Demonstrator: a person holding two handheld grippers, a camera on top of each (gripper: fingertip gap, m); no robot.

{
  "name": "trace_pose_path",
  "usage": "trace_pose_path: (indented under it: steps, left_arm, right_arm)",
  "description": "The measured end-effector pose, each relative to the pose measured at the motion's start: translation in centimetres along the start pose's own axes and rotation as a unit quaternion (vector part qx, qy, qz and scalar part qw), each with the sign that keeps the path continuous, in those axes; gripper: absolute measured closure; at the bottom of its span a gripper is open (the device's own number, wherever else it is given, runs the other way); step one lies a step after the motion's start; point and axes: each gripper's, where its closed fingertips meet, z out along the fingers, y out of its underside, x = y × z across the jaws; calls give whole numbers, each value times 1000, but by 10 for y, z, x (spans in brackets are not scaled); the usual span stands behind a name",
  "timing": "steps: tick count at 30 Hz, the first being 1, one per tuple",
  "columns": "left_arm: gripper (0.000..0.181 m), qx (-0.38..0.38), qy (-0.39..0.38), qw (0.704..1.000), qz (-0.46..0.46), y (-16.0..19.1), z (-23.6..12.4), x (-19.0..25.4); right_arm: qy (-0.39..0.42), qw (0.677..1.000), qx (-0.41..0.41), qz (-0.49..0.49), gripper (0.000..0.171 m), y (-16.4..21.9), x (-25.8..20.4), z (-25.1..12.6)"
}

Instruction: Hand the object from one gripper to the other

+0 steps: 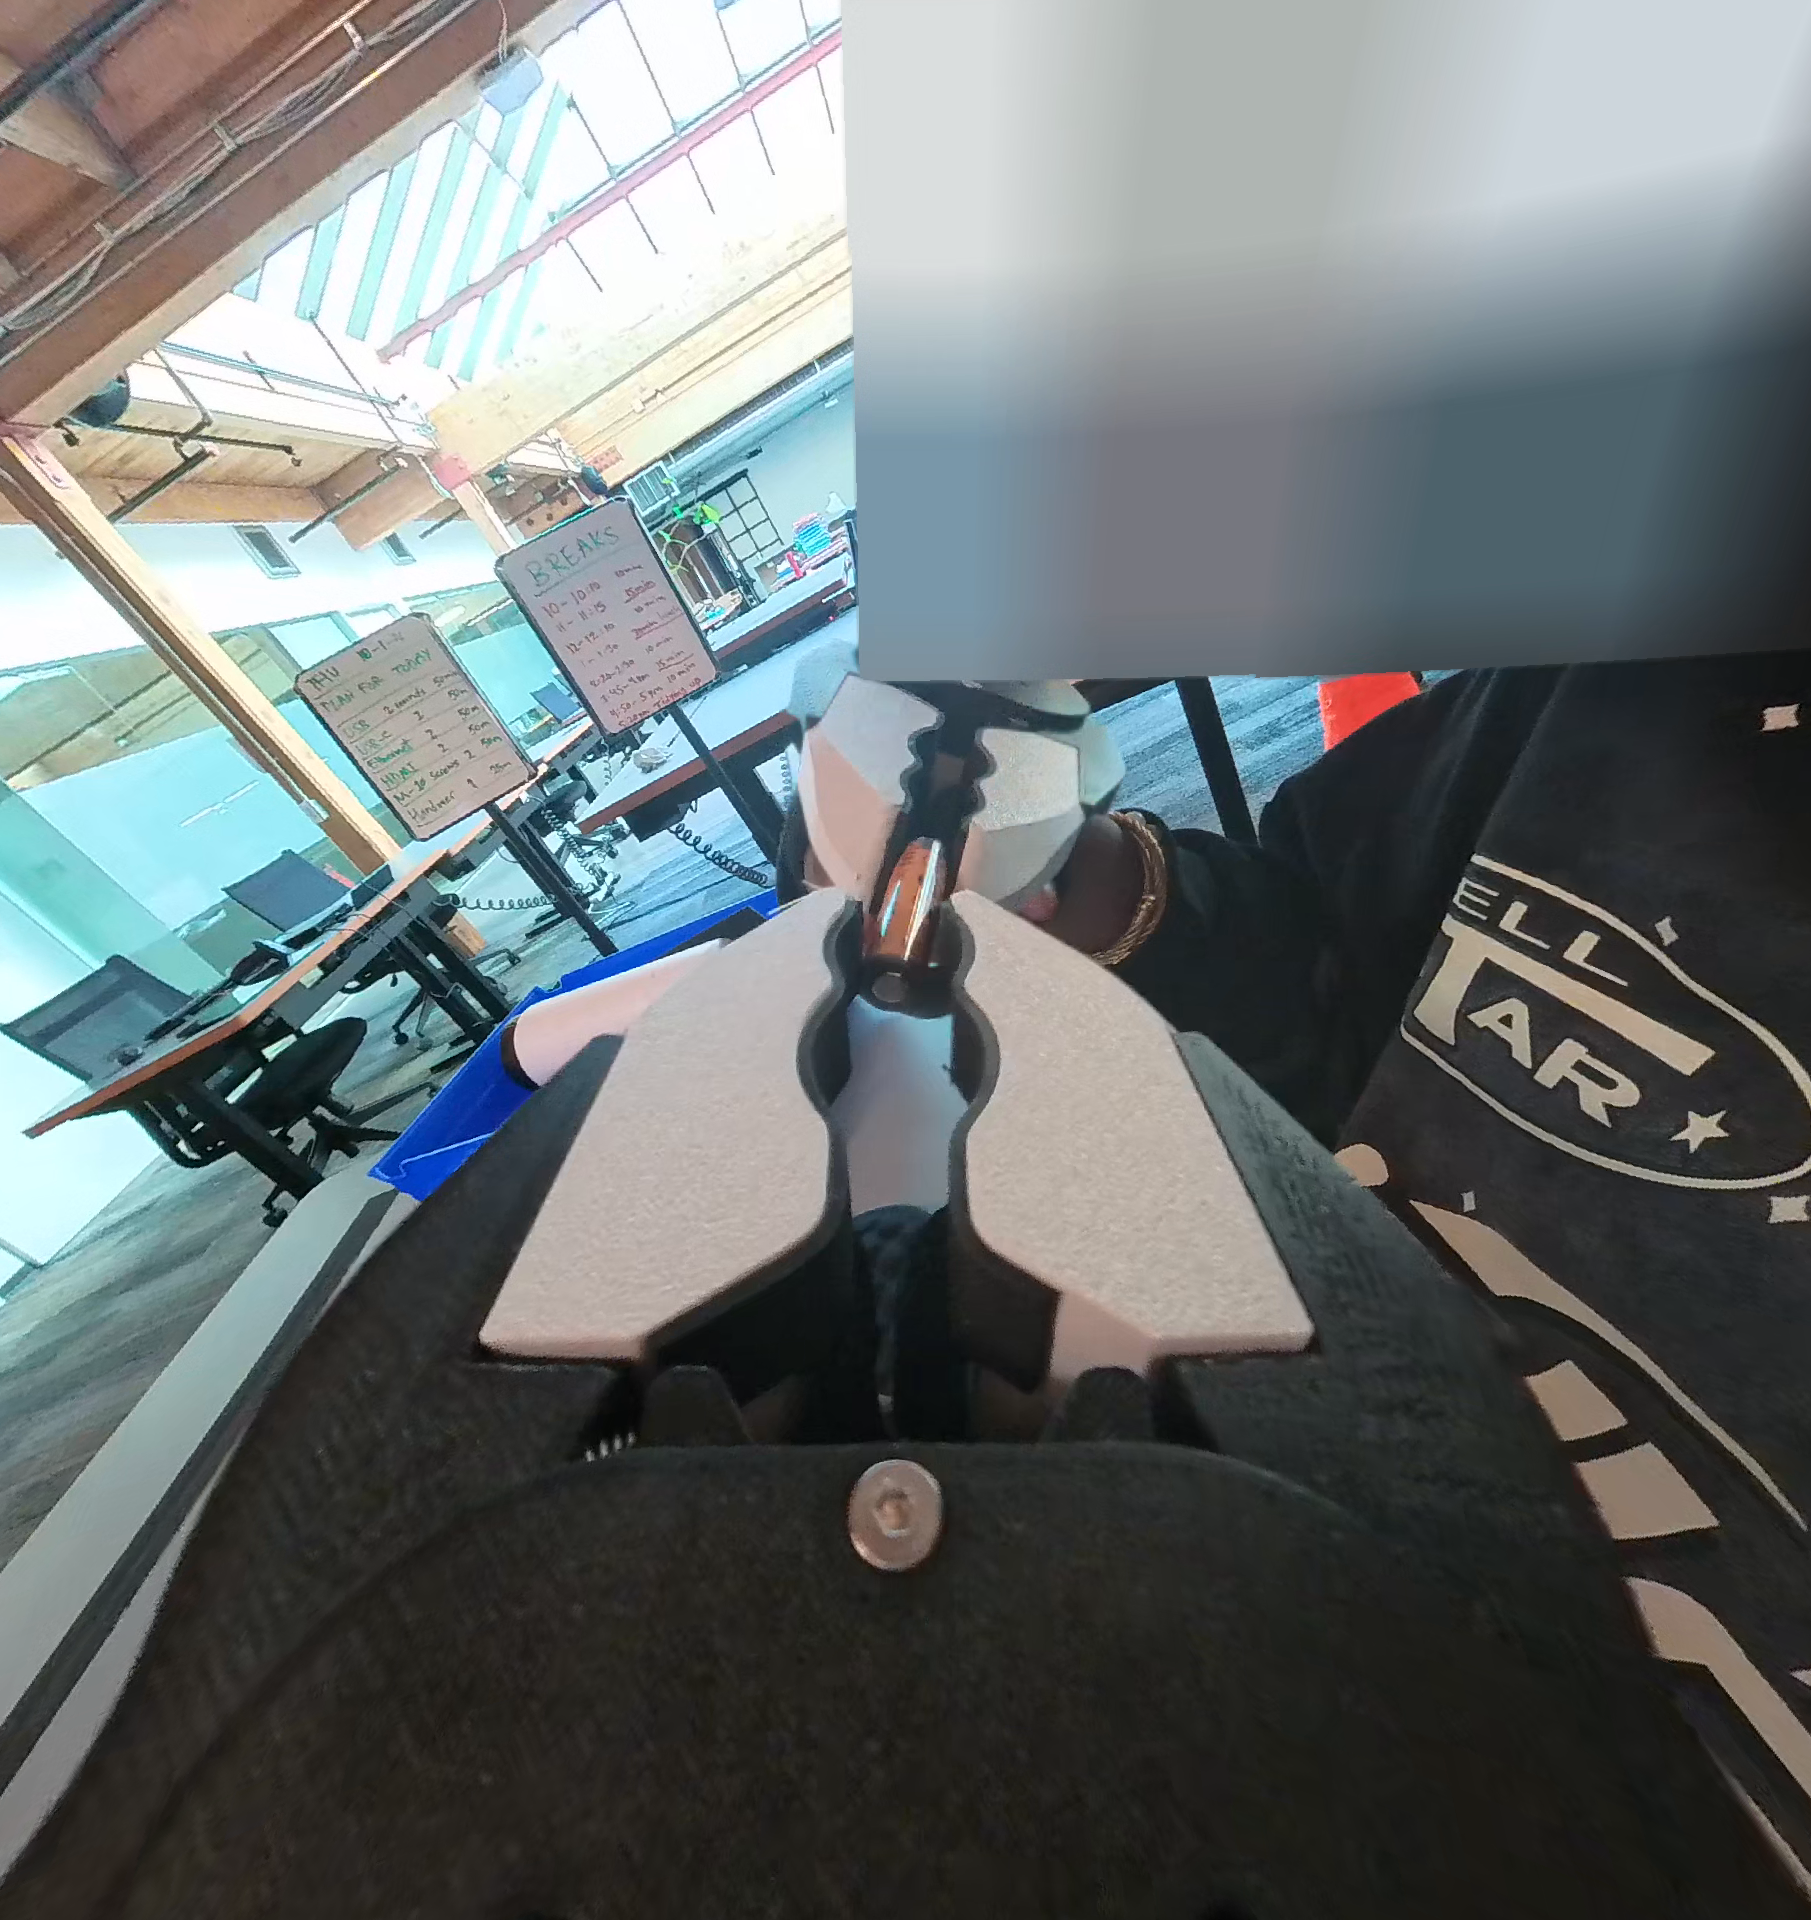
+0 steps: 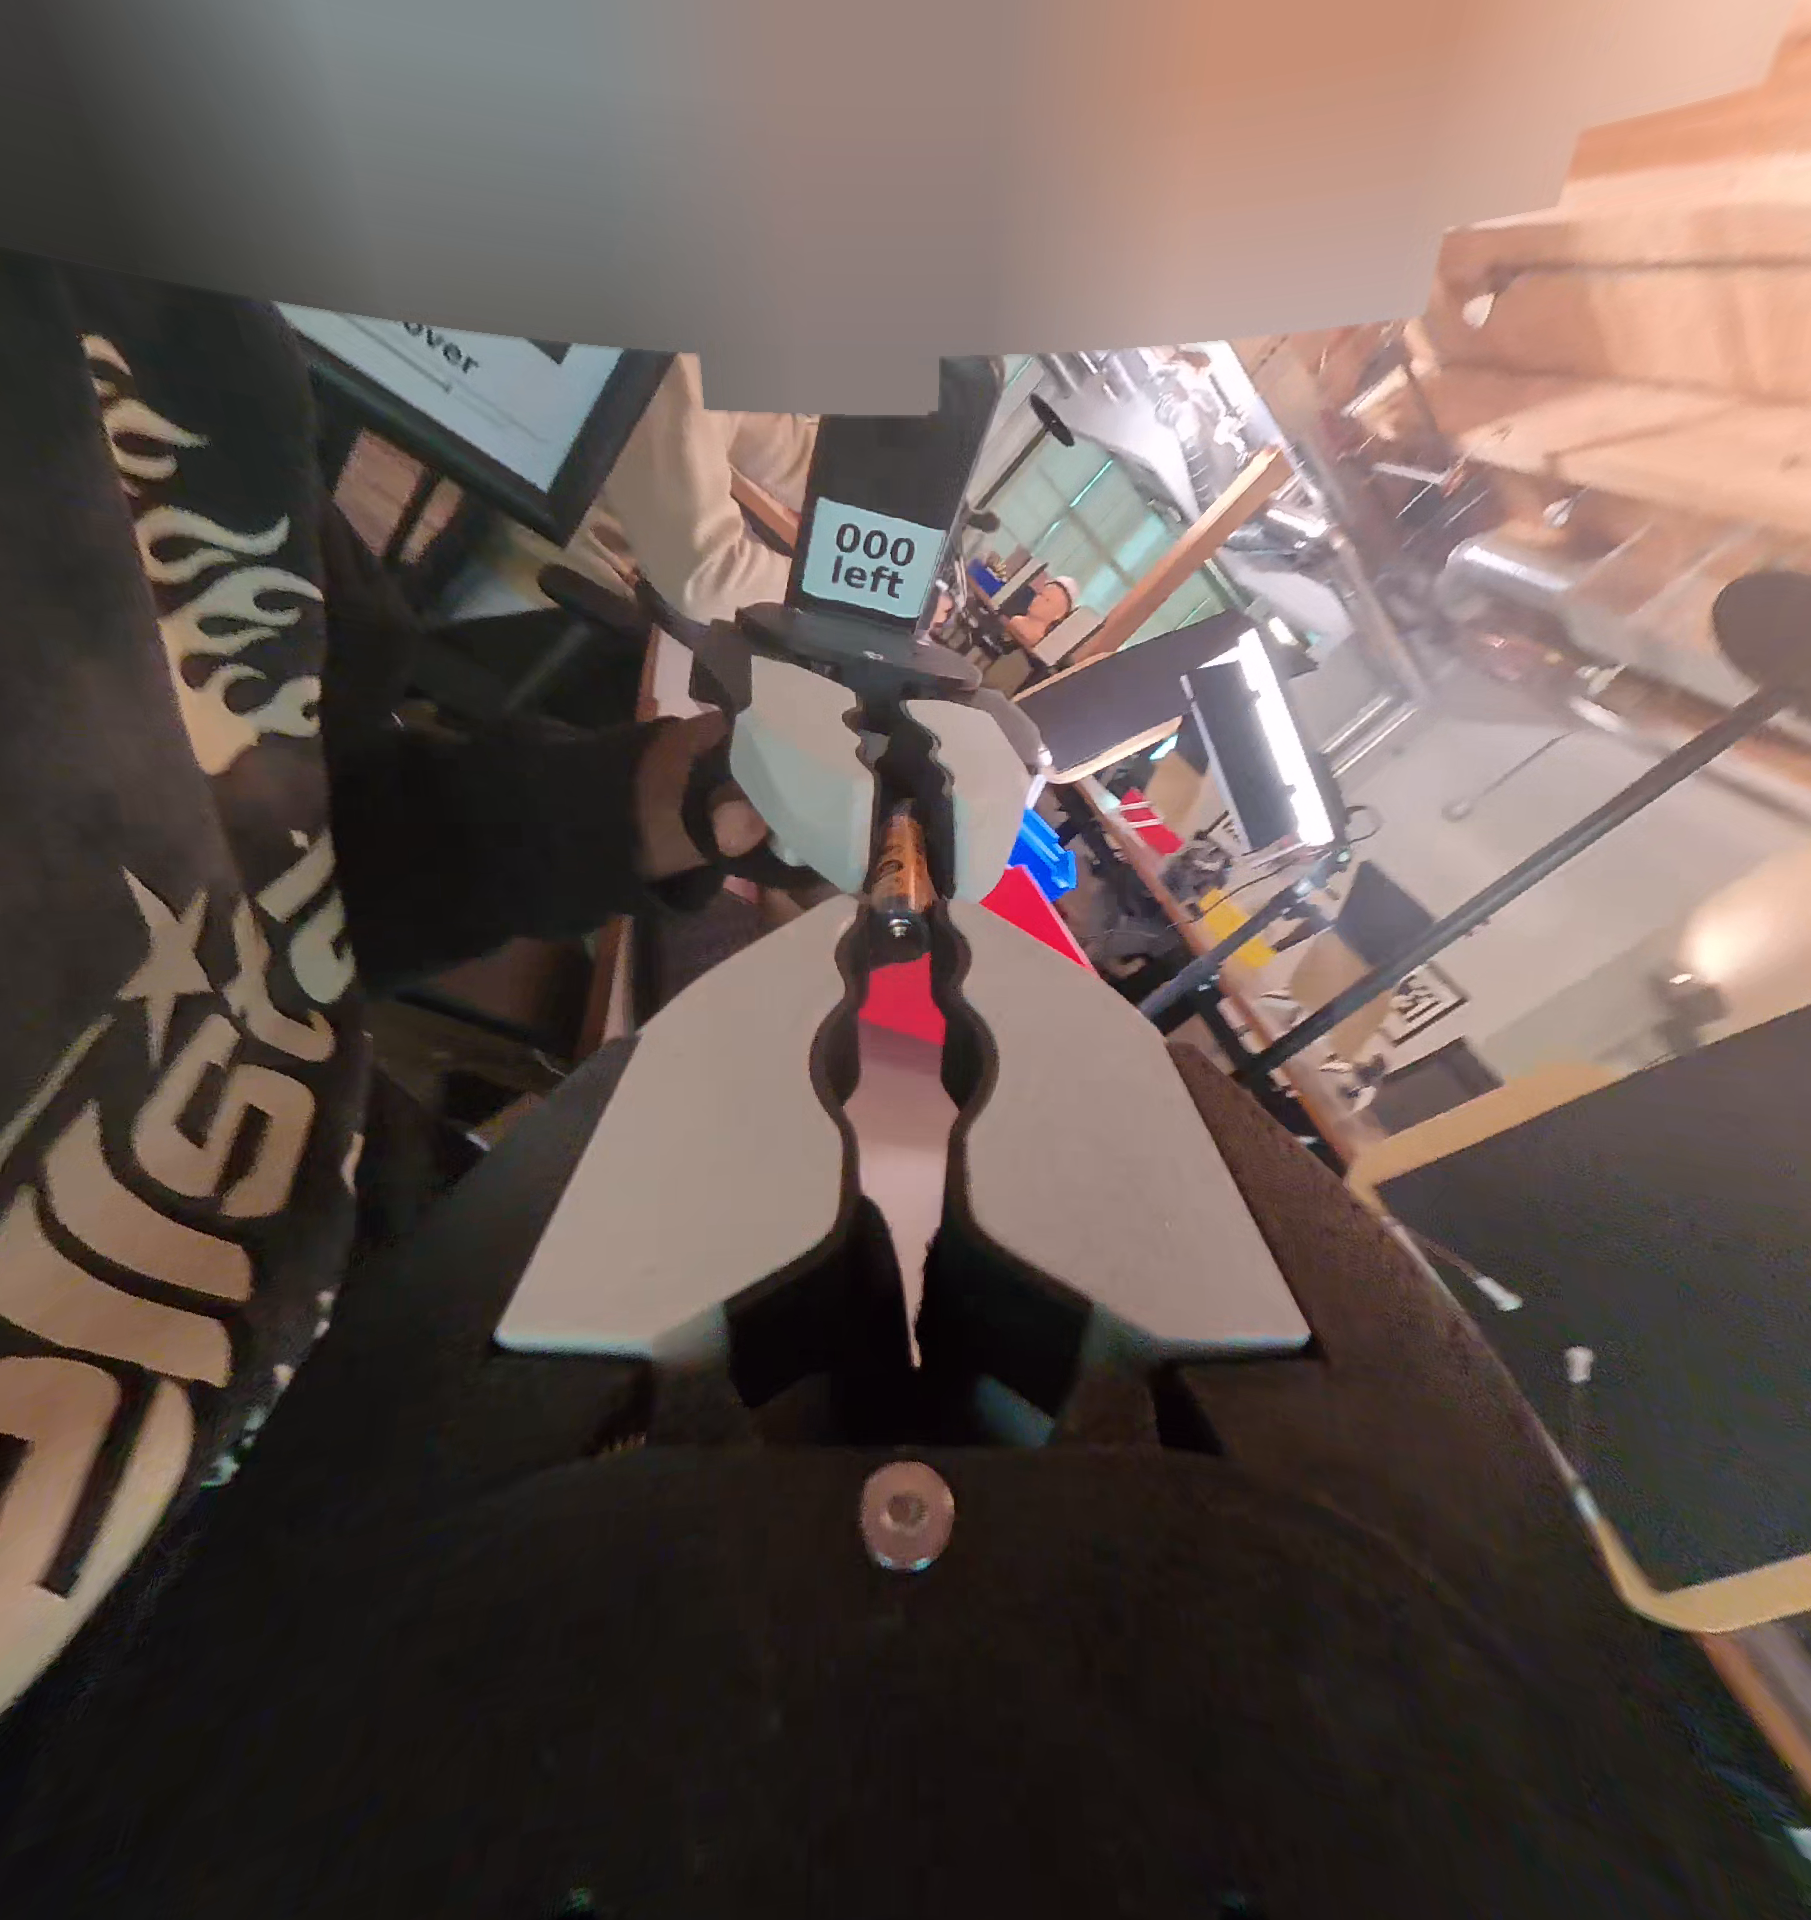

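Both claws are nose to nose in mid-air, and the battery (image 1: 906, 920) is bridged between them! It's a small copper-and-black cylinder, seen end-on in both wrist views.

In the left wrist view, the left claw (image 1: 899, 940) has its white fingers (image 1: 714, 1122) drawn in around the near end of the battery, tips pinching it. Straight ahead at twelve o'clock the right claw (image 1: 942, 800) faces back, its own white fingers closed on the far end. A hand with a gold bracelet (image 1: 1140, 883) sits at two o'clock behind it. A blue bin (image 1: 454, 1112) shows at nine o'clock, two whiteboards (image 1: 511, 665) on stands up at ten o'clock, with desks and office chairs beyond.

The right wrist view shows the mirror picture: the right claw (image 2: 903, 930) nips the battery (image 2: 899, 883) at its tips, while the left claw (image 2: 901, 821) grips the other end at twelve o'clock, a labelled black block (image 2: 870, 540) above it. A gloved hand (image 2: 714, 810) holds that tool at ten o'clock. A red bin (image 2: 1026, 914) sits just behind, at one o'clock.

A black printed sweatshirt (image 1: 1628, 1039) fills one side in each view.
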Motion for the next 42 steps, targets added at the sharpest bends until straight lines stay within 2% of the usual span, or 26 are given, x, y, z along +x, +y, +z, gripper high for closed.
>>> trace_pose_path:
  steps: [3, 7, 15, 17, 20, 21, 25, 30, 35, 39, 42]
  left_arm:
    - [167, 1, 9, 1000, -5, 0, 0, 2]
    - [166, -2, 17, 1000, -6, 1, 1, 5]
    - [165, -5, 23, 1000, -13, 2, 1, 6]
    - [165, -2, 24, 999, -22, 1, 0, 6]
    - [165, -7, 50, 998, -49, 2, -1, 11]
    - [165, -10, 47, 997, -56, 4, -1, 10]
    - [171, -12, 29, 996, -89, 4, -1, 1]
    - [171, -9, 11, 996, -89, 5, -2, -6]
    - [158, -27, 3, 997, -76, 11, -1, -6]
    - [170, -42, -12, 997, -66, 15, 1, -10]
    - [170, -39, -11, 997, -65, 13, 0, -11]
  right_arm:
    - [14, 997, -1, -79, 160, -1, -2, -1]
    - [43, 977, -12, -207, 160, -2, -5, -1]
    - [77, 938, -31, -337, 161, -2, -6, -2]
    - [96, 911, -52, -397, 161, 0, -4, -1]
    - [140, 835, -117, -520, 161, 8, 6, -2]
    - [146, 820, -128, -539, 160, 9, 7, -2]
    - [148, 821, -136, -535, 160, 11, 8, -1]
    - [170, 814, -156, -534, 160, 13, 15, 0]
    - [178, 797, -165, -552, 160, 14, 18, -1]
    - [184, 789, -170, -562, 160, 15, 20, -2]
    - [189, 789, -169, -560, 160, 14, 21, -2]
